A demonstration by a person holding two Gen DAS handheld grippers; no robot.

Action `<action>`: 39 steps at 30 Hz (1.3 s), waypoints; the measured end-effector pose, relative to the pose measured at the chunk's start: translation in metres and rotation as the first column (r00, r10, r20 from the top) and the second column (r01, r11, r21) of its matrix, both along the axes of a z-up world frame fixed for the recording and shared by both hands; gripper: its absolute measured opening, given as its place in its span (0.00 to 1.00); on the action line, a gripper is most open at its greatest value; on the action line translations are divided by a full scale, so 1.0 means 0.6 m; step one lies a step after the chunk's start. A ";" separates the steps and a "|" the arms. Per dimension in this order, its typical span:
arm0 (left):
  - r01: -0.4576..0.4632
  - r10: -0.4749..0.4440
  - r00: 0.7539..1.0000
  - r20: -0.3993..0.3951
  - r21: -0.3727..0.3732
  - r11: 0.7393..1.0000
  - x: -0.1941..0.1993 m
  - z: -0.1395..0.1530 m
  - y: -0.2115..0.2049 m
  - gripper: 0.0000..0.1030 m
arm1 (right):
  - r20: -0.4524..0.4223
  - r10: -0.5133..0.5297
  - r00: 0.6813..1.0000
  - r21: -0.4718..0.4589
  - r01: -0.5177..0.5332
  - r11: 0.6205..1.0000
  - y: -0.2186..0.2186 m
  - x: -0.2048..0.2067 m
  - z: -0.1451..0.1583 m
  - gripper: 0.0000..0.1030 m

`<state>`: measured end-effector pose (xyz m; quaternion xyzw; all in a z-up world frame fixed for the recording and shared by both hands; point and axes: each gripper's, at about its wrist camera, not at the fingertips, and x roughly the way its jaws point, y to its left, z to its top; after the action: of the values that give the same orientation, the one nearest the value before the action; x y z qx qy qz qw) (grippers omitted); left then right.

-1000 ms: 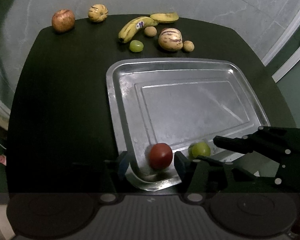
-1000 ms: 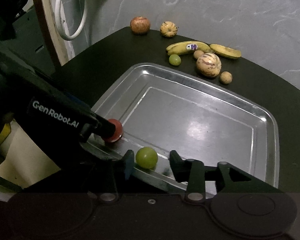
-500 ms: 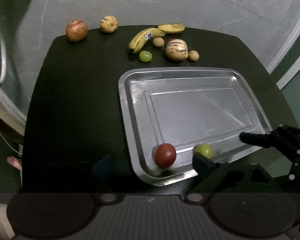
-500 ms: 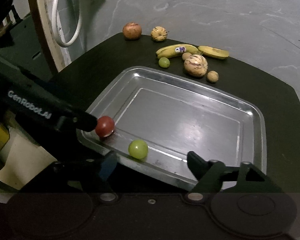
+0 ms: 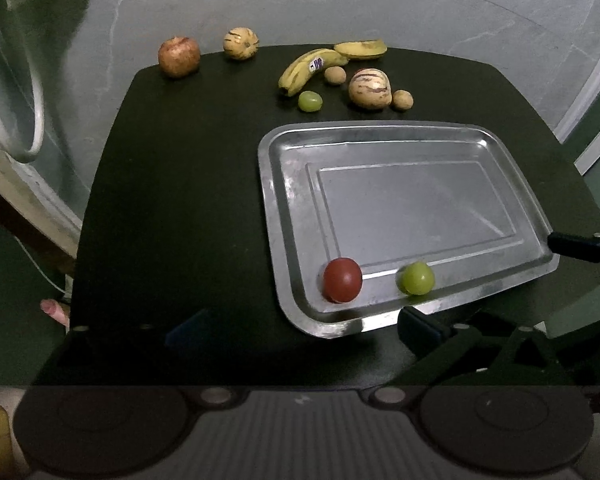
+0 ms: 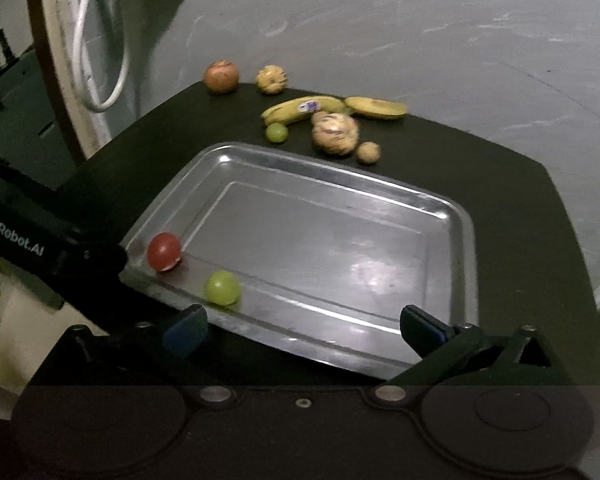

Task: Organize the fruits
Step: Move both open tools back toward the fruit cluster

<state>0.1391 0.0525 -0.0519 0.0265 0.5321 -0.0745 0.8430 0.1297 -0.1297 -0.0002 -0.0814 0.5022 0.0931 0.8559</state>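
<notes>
A red tomato (image 5: pixel 342 280) (image 6: pixel 164 252) and a green grape (image 5: pixel 416 278) (image 6: pixel 222 288) lie loose at the near edge of the metal tray (image 5: pixel 268 184) (image 6: pixel 464 240). My left gripper (image 5: pixel 304 328) hangs over the tray's near corner, jaws opening wide, touching nothing. My right gripper (image 6: pixel 303 328) is just behind the grape, jaws opening too, nothing pressed between them. At the back of the black table (image 5: pixel 180 200) lie an apple (image 5: pixel 179 57), two striped melons (image 5: pixel 241 43) (image 5: pixel 370 90), two bananas (image 5: pixel 310 66) (image 5: pixel 360 49), another grape (image 5: pixel 310 101) and two small brown fruits (image 5: pixel 402 100).
A white cable loop (image 6: pixel 100 60) and a cloth hang over a wooden frame to the left of the table. A person's fingertip (image 5: pixel 54 310) shows at the table's near left edge. Grey floor surrounds the table.
Both grippers let go of their fruit, the left the tomato and the right the grape. Their jaws spread wide and both pulled back and up from the tray.
</notes>
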 end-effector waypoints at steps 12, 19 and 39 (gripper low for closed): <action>-0.004 0.004 1.000 0.010 0.046 0.999 0.004 0.024 -0.032 0.99 | 0.080 -0.103 0.991 0.010 0.103 0.995 -0.038 0.005 0.021 0.99; 0.002 -0.002 1.000 0.005 0.057 0.998 0.018 0.024 -0.038 0.99 | 0.086 -0.131 0.988 0.012 0.131 0.991 -0.037 0.021 0.009 0.99; 0.016 -0.016 1.000 0.006 0.022 1.000 0.193 -0.012 -0.036 0.99 | 0.043 -0.136 0.990 -0.033 0.138 0.990 -0.045 0.177 -0.044 0.99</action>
<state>0.2552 0.0308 -0.0589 0.0404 0.5302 -0.0755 0.8436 0.2359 -0.1566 -0.0268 -0.0639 0.4905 0.0235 0.8688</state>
